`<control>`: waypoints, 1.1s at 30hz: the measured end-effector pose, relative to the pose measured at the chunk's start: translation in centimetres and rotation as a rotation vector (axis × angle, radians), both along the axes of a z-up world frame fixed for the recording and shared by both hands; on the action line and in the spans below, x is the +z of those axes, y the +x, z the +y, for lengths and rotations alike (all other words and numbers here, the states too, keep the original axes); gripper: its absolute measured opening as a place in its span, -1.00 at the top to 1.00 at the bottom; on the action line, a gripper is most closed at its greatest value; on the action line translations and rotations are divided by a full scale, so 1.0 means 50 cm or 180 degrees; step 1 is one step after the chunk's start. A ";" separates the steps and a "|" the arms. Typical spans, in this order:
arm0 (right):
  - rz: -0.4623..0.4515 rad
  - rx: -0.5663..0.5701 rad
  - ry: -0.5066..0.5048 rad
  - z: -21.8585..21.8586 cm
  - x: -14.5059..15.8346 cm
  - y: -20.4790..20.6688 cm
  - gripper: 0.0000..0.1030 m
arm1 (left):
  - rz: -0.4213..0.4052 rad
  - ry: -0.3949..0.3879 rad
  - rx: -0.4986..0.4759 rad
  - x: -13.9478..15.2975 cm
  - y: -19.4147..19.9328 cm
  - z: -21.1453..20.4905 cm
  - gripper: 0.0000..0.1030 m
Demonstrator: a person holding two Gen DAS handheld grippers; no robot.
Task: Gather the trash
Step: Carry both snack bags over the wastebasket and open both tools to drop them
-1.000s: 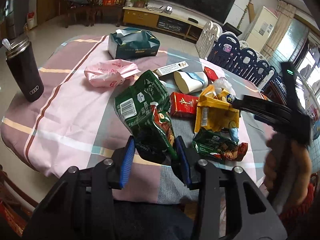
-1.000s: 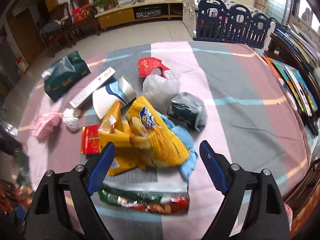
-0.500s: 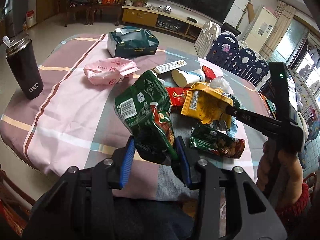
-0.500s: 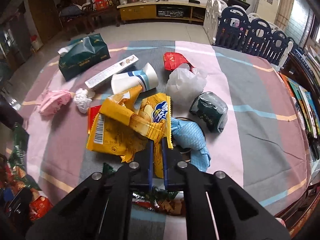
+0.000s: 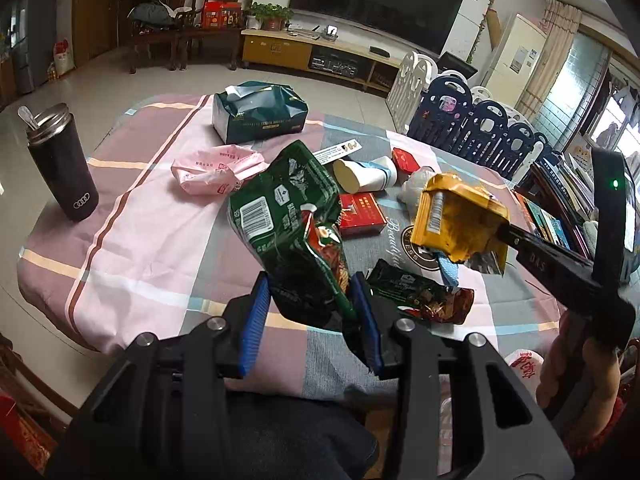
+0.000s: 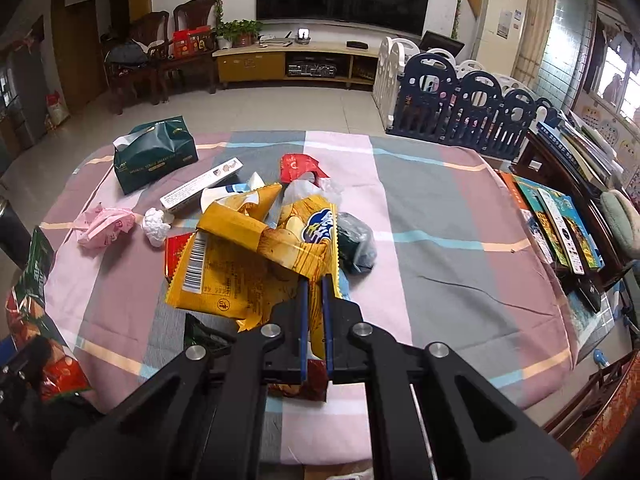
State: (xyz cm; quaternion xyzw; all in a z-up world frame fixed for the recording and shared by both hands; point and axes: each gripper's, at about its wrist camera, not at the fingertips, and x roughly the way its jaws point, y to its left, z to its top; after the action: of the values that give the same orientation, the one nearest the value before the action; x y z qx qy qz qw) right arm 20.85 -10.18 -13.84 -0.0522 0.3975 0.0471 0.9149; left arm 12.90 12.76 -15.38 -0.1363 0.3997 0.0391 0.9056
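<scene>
**Trash in both grippers, lifted clear of the table**

Trash split three ways: one green snack bag (image 5: 288, 216) clamped in the left gripper (image 5: 310, 312), one yellow chip bag (image 6: 256, 264) pinched flat in the right gripper (image 6: 315, 320), remainder loose on the table (image 6: 440, 280). Landmark taken: the yellow chip bag.

Nearest, below the yellow bag: second green wrapper (image 5: 420, 296) lying flat on the cloth. Just left of it: red packet (image 5: 360, 214). Beyond it: paper cup (image 5: 366, 174) on its side, white plastic bag (image 6: 312, 190), red wrapper (image 6: 298, 166). Just right: dark bundle (image 6: 356, 246). Further left: crumpled white tissue (image 6: 156, 226), pink wrapper (image 6: 106, 226). Farthest left and behind: long white box (image 6: 202, 190), green tissue pack (image 6: 154, 154).

Step judged in hand: carry-off of two held bags, both raised. Next move judged to call for a bin or bag to drop into; none visible in either view. Held bags crumpled and light, likely to flap or slip if swung.

View differences: left wrist view alone shows the black tumbler (image 5: 62, 164) far left of the yellow bag, plus the right gripper from the side with the gripping hand (image 5: 576, 364). Right wrist view alone shows the white tissue, the dark bundle and the books (image 6: 556, 216) far right.
</scene>
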 end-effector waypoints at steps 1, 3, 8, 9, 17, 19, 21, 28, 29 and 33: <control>-0.0003 -0.0023 0.0008 -0.007 0.002 -0.007 0.86 | -0.0006 0.0031 -0.0007 0.006 -0.003 -0.004 0.18; -0.0013 -0.0072 0.0027 -0.022 0.009 -0.024 0.86 | -0.0020 0.0090 -0.0015 0.018 -0.008 -0.012 0.18; -0.0072 -0.0222 0.0096 -0.070 0.046 -0.081 0.86 | -0.0084 0.0280 -0.0079 0.053 -0.020 -0.047 0.18; -0.0085 -0.0245 0.0108 -0.077 0.053 -0.092 0.86 | -0.0093 0.0297 -0.0102 0.057 -0.023 -0.056 0.18; -0.0245 -0.0356 0.0129 -0.146 0.129 -0.212 0.86 | -0.0194 0.0363 -0.0425 0.103 -0.048 -0.142 0.18; -0.0240 -0.0389 0.0175 -0.167 0.142 -0.238 0.86 | -0.0230 0.0374 -0.0517 0.121 -0.057 -0.165 0.18; -0.0245 -0.0427 0.0247 -0.192 0.156 -0.267 0.86 | -0.0276 0.0381 -0.0595 0.141 -0.068 -0.187 0.18; -0.0400 -0.0618 0.0217 -0.287 0.200 -0.384 0.86 | -0.0502 0.0507 -0.0938 0.206 -0.137 -0.286 0.18; -0.0406 -0.0654 0.0190 -0.302 0.200 -0.403 0.86 | -0.0521 0.0528 -0.0995 0.209 -0.147 -0.302 0.18; -0.0368 -0.0797 0.0142 -0.363 0.193 -0.464 0.86 | -0.0523 0.0532 -0.1249 0.215 -0.186 -0.368 0.18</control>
State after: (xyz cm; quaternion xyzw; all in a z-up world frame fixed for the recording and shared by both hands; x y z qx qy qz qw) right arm -2.36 -28.32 -4.18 0.0156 0.3464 -0.0616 0.9359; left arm 3.59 -5.64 -4.63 0.0168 0.3389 -0.1160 0.9335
